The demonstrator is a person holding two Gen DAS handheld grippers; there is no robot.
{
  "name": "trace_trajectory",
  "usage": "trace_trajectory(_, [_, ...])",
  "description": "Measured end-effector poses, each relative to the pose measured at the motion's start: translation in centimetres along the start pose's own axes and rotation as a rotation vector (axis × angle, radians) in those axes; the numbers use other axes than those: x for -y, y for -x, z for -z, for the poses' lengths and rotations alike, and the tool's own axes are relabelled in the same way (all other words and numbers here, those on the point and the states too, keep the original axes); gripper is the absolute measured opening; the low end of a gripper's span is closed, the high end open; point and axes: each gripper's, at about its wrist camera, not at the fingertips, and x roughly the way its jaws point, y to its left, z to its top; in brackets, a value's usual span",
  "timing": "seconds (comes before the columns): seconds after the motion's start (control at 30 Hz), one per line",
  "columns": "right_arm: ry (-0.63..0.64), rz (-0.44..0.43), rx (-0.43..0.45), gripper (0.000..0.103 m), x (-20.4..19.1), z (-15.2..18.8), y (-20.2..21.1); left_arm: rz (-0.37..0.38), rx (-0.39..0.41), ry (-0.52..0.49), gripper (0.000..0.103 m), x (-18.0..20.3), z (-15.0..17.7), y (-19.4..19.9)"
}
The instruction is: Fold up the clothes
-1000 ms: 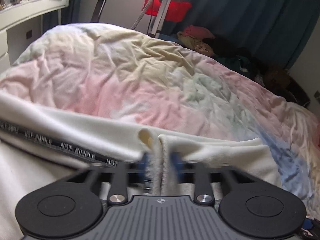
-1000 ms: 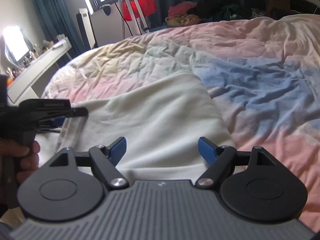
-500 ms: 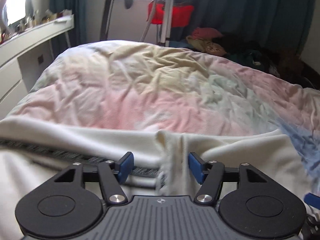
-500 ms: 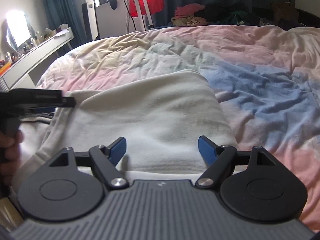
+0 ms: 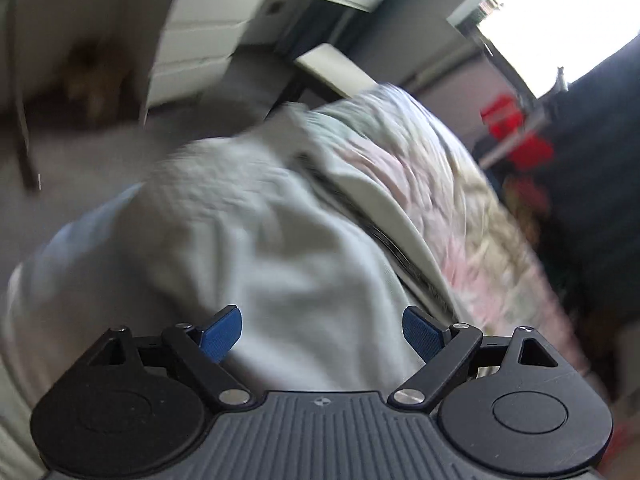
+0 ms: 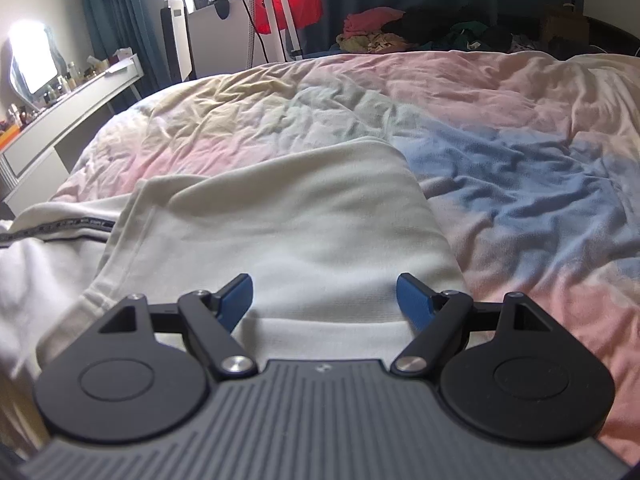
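Note:
A cream garment with a dark lettered band lies partly folded on the pastel duvet. Low over its near edge my right gripper stands open, the cloth lying under its blue pads and not pinched. The left wrist view is blurred and tilted. There my left gripper hovers over the same cream garment near the bed's corner; its jaws are opening wide and hold nothing. The band runs diagonally past its right finger.
A white dresser and a dark chair leg stand on the floor beyond the bed's corner. A white desk with a lit mirror is at left. A clothes pile and a red item on a stand sit beyond the bed.
My left gripper let go of the cream fold, opened wide, rolled and swung left toward the bed's corner, leaving the right wrist view. The right gripper stayed put, open.

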Motion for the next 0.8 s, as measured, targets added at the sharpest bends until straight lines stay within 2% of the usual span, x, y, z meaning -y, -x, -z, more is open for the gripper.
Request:
trace_trajectory(0.17, [0.016,0.01,-0.006,0.08,-0.3,0.3,0.0,-0.034,-0.014,0.224,0.09,-6.9,-0.5,0.5])
trace_trajectory(0.23, [0.011,0.009,-0.007,0.08,-0.3,0.3,0.1,0.014,-0.018,0.279,0.09,-8.7,-0.7,-0.2])
trace_trajectory(0.3, [0.011,0.011,-0.004,0.08,-0.3,0.4,0.3,0.05,0.005,0.293,0.088,-9.4,-1.3,-0.8])
trace_trajectory(0.4, [0.022,0.014,-0.001,0.08,-0.4,0.6,0.3,0.064,0.096,0.261,0.08,-9.1,-2.5,-1.3])
trace_trajectory(0.47, [0.052,0.017,-0.013,0.081,-0.7,1.0,-0.1,0.038,0.144,0.215,0.075,-8.0,-2.8,-1.2])
trace_trajectory(0.53, [0.075,0.022,-0.028,0.082,-0.9,1.5,-0.7,0.003,0.186,0.161,0.063,-6.5,-2.9,-0.9])
trace_trajectory(0.6, [0.078,0.023,-0.032,0.083,-1.0,1.9,-1.1,-0.032,0.228,0.106,0.043,-5.1,-3.1,-0.6])
trace_trajectory(0.63, [0.078,0.022,-0.032,0.083,-1.0,1.9,-1.2,-0.043,0.252,0.074,0.04,-4.3,-3.0,-0.2])
trace_trajectory(0.7, [0.073,0.021,-0.038,0.083,-1.0,1.7,-1.3,-0.045,0.309,-0.003,0.03,-1.6,-2.5,1.2])
trace_trajectory(0.8, [0.055,0.015,-0.045,0.083,-0.8,1.4,-1.0,-0.034,0.412,-0.121,0.025,3.8,-1.1,3.4])
